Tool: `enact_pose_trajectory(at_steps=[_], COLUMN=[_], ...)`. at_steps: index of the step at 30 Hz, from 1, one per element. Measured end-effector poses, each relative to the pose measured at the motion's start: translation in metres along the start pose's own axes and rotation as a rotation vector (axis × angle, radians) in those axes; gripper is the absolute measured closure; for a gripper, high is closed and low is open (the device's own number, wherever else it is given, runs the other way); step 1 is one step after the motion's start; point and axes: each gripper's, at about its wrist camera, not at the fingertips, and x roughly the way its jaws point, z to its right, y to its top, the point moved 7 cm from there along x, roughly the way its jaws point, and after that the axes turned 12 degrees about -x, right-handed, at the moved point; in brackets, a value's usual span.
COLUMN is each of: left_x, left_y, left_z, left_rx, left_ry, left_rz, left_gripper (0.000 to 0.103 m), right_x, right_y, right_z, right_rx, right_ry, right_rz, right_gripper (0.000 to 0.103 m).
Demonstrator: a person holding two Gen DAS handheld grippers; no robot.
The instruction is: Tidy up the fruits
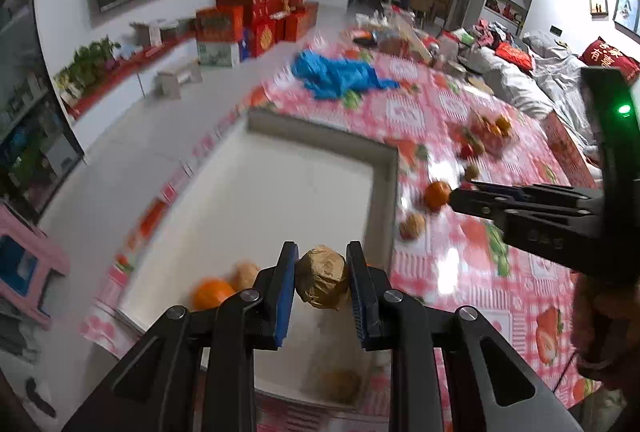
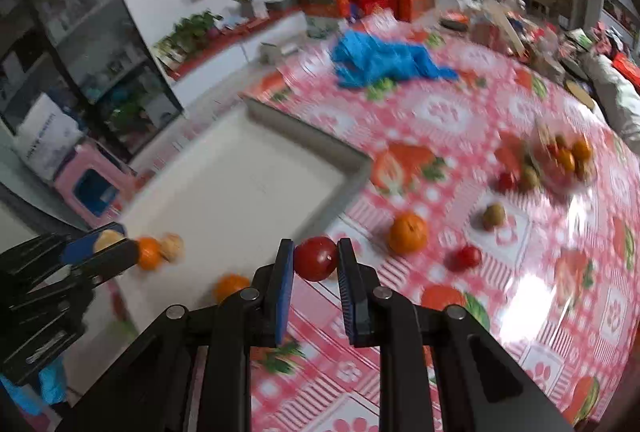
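Note:
My left gripper [image 1: 322, 282] is shut on a brown round fruit [image 1: 322, 282] and holds it over the near end of the white tray [image 1: 384, 167]. An orange [image 1: 211, 294] and a tan fruit [image 1: 245, 274] lie in the tray by it. My right gripper [image 2: 314, 259] is shut on a red tomato [image 2: 316, 258] above the tablecloth, just right of the tray [image 2: 352, 171]. It also shows in the left wrist view [image 1: 460, 193]. Loose on the cloth are an orange [image 2: 409, 233], a small red fruit [image 2: 468, 258] and a greenish fruit [image 2: 494, 216].
A clear bag of mixed fruit [image 2: 564, 161] lies at the right of the pink strawberry-print tablecloth [image 2: 440, 111]. A blue cloth [image 2: 384, 59] lies at the far side. Clutter and boxes [image 1: 404, 35] crowd the far end. The table's left edge drops to the floor.

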Motion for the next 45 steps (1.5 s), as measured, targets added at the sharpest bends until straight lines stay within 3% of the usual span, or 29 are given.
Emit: enact_pose_trajectory(at_steps=[8,15,20,29,30,31,32,33,35,39,45], left_x=[-0.01,0.033,0.056,0.068,0.069,0.07,0.069,0.065,0.058,0.055,0.05], left_y=[0.044,0.014,-0.005,-0.016,-0.018,-0.017,-0.018,-0.016,-0.012,-0.009,-0.005], left_z=[-0.028,-0.044,-0.044,-0.048,-0.048,-0.05,-0.051,-0.053,-0.051,-0.044,-0.022], left_rx=[-0.034,-0.079,-0.054,-0.041,-0.041,-0.041,-0.043,-0.048,-0.04,-0.005,0.023], left_ry=[0.062,0.082,0.116,0.163,0.168,0.171,0.186,0.205,0.197,0.205,0.177], left_rz=[0.078,-0.018,-0.066,-0.101,-0.107,-0.11,-0.107,-0.073,-0.031,-0.035,-0.022], left_gripper=[0.077,0.077,0.077,0.076,0.067,0.038,0.023,0.012,0.012,0.012,0.012], right_x=[-0.002,0.051,0.081,0.094,0.094,0.094,0.092,0.091,0.085,0.074,0.045], right_y=[0.042,0.02,0.001,-0.006,-0.006,-0.005,-0.004,-0.003,-0.001,0.002,-0.006], right_z=[-0.035,-0.054,-0.056,-0.059,-0.059,-0.058,-0.058,-0.057,-0.056,-0.046,0.001], right_rx=[-0.071,-0.052,-0.035,-0.024,-0.023,-0.022,-0.021,-0.019,-0.019,0.011,0.101], right_ry=[0.051,0.106,0.124,0.167,0.171,0.169,0.165,0.161,0.157,0.155,0.084], right_rz=[0.03,-0.068,-0.136,-0.176,-0.177,-0.176,-0.173,-0.165,-0.145,-0.12,-0.064], right_gripper=[0.08,0.08,0.08,0.074,0.07,0.056,0.036,0.029,0.027,0.022,0.018])
